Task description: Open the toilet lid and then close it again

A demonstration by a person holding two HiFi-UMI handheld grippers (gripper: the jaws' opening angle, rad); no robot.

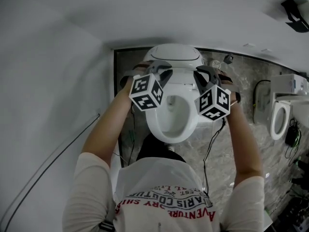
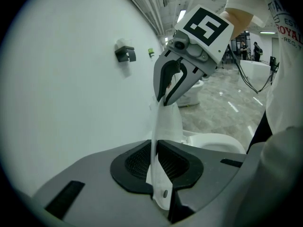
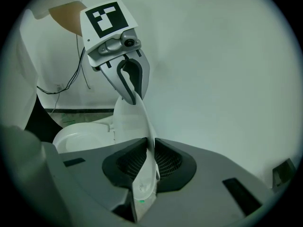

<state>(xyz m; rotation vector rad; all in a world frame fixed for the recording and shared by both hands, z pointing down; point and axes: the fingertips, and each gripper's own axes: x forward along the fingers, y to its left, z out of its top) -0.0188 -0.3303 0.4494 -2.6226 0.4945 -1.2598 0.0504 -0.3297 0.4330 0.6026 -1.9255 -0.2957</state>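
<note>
The thin white plastic toilet lid [image 1: 174, 55] stands raised, almost upright, with the left gripper [image 2: 154, 162] and right gripper [image 3: 150, 167] both pinching its free edge between narrow jaws; it looks light, stiff and slippery, so this edge seems the best hold.

You're standing on a dark, marbled floor [image 1: 244, 76] that shines in patches. The toilet [image 1: 174, 122] sits on it, backed against the white wall [image 1: 58, 81], with its bowl showing. Well off to your right, a second toilet [image 1: 281, 120] stands on the same floor. A black cable [image 1: 258, 93] loops just beside it, and there is dark clutter [image 1: 295, 209] farther along.
</note>
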